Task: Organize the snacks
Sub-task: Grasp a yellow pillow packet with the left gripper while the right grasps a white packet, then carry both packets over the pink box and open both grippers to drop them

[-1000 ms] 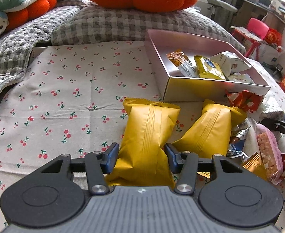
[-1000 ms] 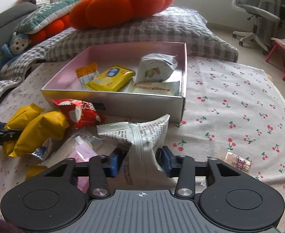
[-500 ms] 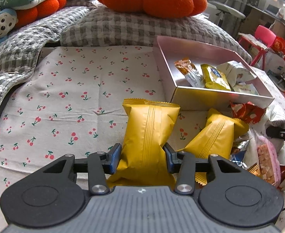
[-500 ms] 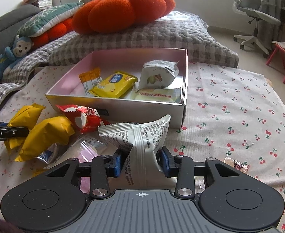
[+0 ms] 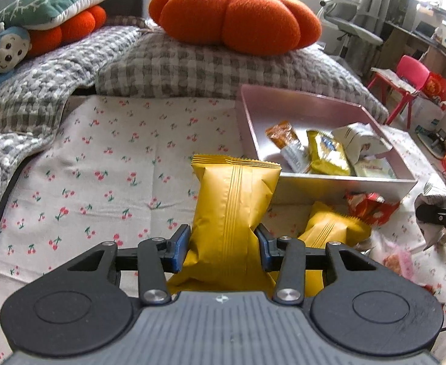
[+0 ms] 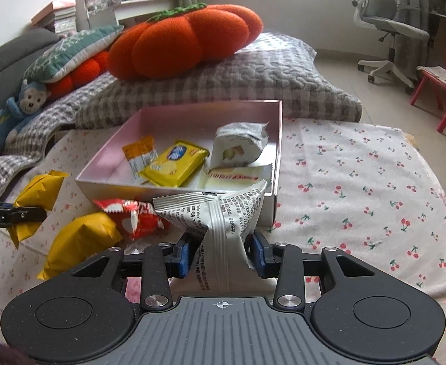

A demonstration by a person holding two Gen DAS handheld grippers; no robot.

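While the left claw (image 5: 223,245) is clamped on a plain yellow packet (image 5: 232,210), puffy with crimped ends and a ribbed seam, the right claw (image 6: 221,254) pinches a silver packet (image 6: 220,219) printed with black text. Both packets hang just short of the pink box (image 6: 174,193), which holds four snacks. Another yellow packet (image 6: 83,240) and a red one (image 6: 134,217) lie on the cherry-print bed sheet (image 5: 101,176). Behind sit a checked pillow (image 5: 210,70), an orange pumpkin cushion (image 5: 235,15) and an office chair (image 6: 387,18).
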